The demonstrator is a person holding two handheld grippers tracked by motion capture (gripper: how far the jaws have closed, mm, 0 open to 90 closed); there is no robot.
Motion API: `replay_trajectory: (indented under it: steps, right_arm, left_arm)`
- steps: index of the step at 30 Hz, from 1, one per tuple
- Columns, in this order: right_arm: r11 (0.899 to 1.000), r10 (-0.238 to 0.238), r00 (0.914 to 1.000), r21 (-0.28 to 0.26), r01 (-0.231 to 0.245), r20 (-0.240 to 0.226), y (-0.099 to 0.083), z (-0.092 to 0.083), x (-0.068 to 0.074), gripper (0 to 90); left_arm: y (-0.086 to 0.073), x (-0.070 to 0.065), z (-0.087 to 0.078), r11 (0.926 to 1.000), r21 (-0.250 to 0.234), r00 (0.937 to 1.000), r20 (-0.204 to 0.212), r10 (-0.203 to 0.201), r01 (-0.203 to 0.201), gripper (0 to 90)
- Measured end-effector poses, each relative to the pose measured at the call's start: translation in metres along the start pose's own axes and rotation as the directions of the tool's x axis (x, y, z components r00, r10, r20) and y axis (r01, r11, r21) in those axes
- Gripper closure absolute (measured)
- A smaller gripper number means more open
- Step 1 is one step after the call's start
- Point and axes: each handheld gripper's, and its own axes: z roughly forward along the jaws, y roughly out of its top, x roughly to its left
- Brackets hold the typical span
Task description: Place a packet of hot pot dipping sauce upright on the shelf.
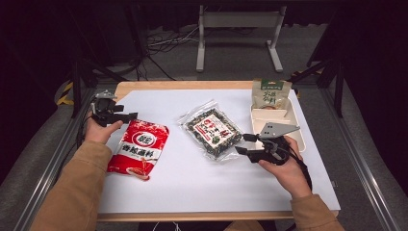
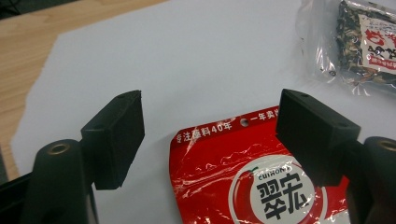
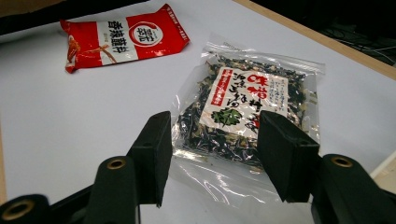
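A red snack packet point(image 1: 138, 148) lies flat on the left of the white sheet. My left gripper point(image 1: 126, 116) hovers just beyond its top edge, open, with nothing between the jaws. In the left gripper view the left gripper point(image 2: 210, 121) frames the red packet's top edge point(image 2: 261, 177). A clear bag of dark dried seaweed point(image 1: 211, 131) lies in the middle. My right gripper point(image 1: 244, 143) is open at that bag's right corner. In the right gripper view the right gripper point(image 3: 215, 123) stands astride the seaweed bag's near end point(image 3: 247, 93), pads apart from it, and the red packet point(image 3: 126, 37) lies farther off.
A white compartment tray point(image 1: 294, 126) sits at the table's right edge, and a green packet point(image 1: 271, 94) stands in its far end. The white sheet point(image 1: 192, 183) covers most of the wooden table point(image 1: 144, 85). A metal stand point(image 1: 238, 33) is on the floor beyond.
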Motion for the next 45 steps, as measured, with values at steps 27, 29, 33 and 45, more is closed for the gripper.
replay_trajectory:
  steps: [27,29,33,45]
  right_arm:
    - [1.0,0.023,0.9995,0.011,-0.023,-0.02,-0.01,0.006,0.002,45.3]
    - [1.0,0.025,0.9993,0.015,-0.024,-0.027,-0.011,0.007,0.001,45.3]
    - [1.0,0.02,0.9993,0.023,-0.019,-0.032,-0.011,0.008,0.001,45.2]
    - [0.999,0.01,0.9994,0.039,-0.009,-0.034,-0.012,0.012,0.0,44.4]
  left_arm:
    - [-0.019,0.023,0.043,0.9946,0.091,0.9951,0.081,-0.056,0.049,27.4]
    - [-0.02,0.023,0.045,0.9937,0.102,0.9951,0.082,-0.055,0.046,28.1]
    - [-0.022,0.024,0.046,0.9936,0.106,0.9946,0.091,-0.049,0.039,29.3]
    - [-0.026,0.02,0.047,0.989,0.147,0.9961,0.088,-0.005,-0.008,43.2]
